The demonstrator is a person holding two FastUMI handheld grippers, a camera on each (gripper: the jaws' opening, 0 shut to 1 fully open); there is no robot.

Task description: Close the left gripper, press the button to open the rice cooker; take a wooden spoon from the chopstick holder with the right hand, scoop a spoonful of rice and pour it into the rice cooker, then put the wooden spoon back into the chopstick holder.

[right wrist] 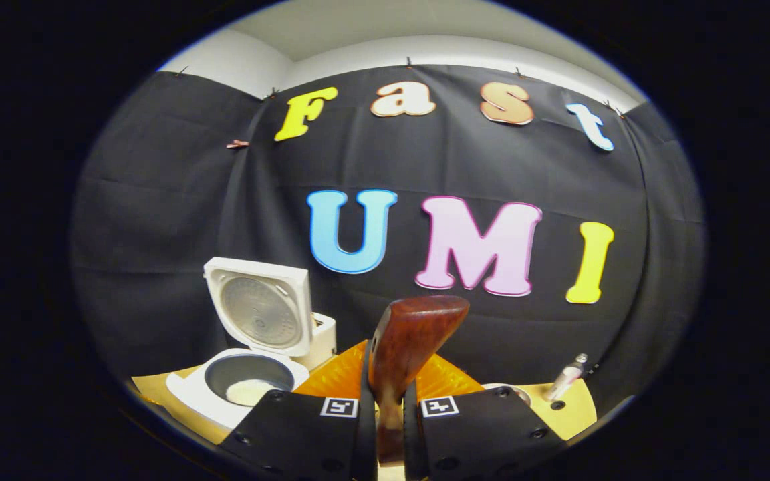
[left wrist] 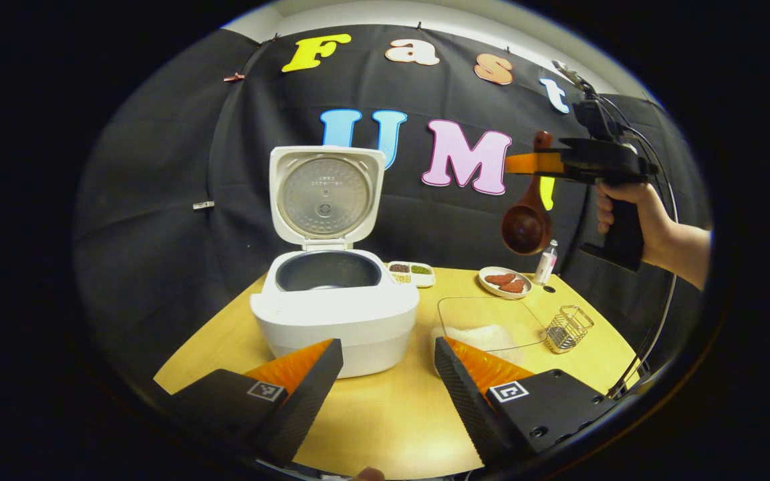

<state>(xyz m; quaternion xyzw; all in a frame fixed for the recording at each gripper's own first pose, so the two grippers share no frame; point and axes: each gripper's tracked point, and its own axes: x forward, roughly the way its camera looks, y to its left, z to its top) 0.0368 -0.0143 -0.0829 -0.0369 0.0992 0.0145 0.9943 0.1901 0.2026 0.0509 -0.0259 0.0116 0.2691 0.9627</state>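
The white rice cooker (left wrist: 335, 314) stands on the wooden table with its lid up and its dark pot showing. In the right gripper view, white rice lies at the bottom of the rice cooker (right wrist: 246, 387). My left gripper (left wrist: 385, 384) hovers open above the table in front of the cooker, holding nothing. My right gripper (left wrist: 539, 162), held by a hand, is high at the right and shut on the handle of the wooden spoon (left wrist: 527, 224), whose bowl hangs down above the table. In the right gripper view, the wooden spoon (right wrist: 406, 347) stands clamped in my right gripper (right wrist: 388, 414).
A clear glass container (left wrist: 485, 321) with white rice lies right of the cooker. The wire chopstick holder (left wrist: 567, 328) stands beside it. Behind are a small divided dish (left wrist: 412, 272), a plate of red food (left wrist: 505, 281) and a small bottle (left wrist: 546, 262).
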